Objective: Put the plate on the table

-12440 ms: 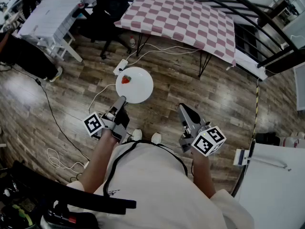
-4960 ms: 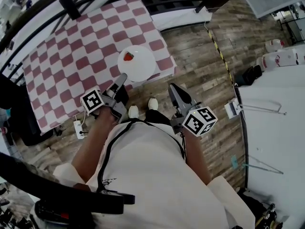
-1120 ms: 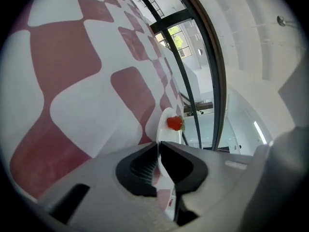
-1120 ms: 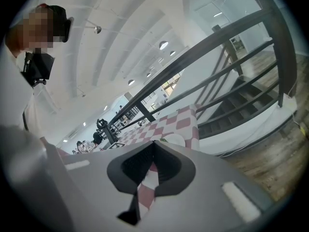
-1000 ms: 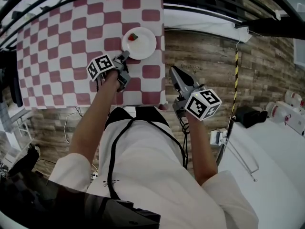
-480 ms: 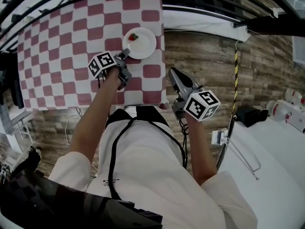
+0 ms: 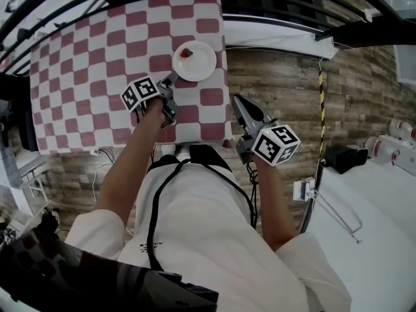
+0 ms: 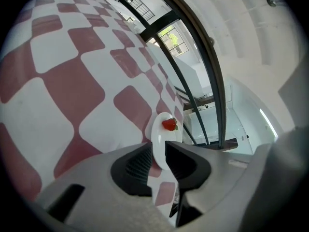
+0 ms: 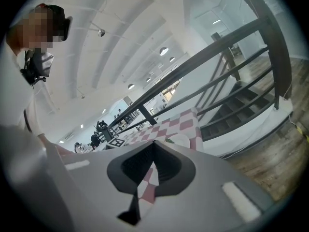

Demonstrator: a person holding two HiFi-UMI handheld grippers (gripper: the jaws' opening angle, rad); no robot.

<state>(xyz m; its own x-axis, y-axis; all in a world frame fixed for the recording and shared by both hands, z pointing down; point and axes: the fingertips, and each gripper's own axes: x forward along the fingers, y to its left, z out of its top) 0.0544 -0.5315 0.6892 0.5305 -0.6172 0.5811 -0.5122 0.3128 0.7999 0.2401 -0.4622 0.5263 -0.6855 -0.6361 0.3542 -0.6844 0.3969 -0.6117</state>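
The white plate (image 7: 195, 62) with a strawberry (image 7: 186, 52) lies flat on the red-and-white checked table (image 7: 97, 64), near its right edge. My left gripper (image 7: 172, 79) is at the plate's near rim with its jaws opening. In the left gripper view the plate (image 8: 162, 134) and its strawberry (image 8: 169, 124) show through the gap of the left gripper (image 8: 158, 147); the rim is between the pads and they stand clear of it. My right gripper (image 7: 238, 101) hangs beside the table's right corner, shut and empty, also seen as the right gripper (image 9: 154, 143) in its own view.
The table's right edge (image 7: 225, 77) drops to a wooden floor (image 7: 279, 90). Dark stair railings (image 7: 273, 18) run behind the table. A white counter (image 7: 383, 220) is at the far right, and a yellow-black tape strip (image 7: 320, 90) lies on the floor.
The left jaws have parted from the plate's rim, leaving the plate lying on the table. The right gripper has stayed where it was.
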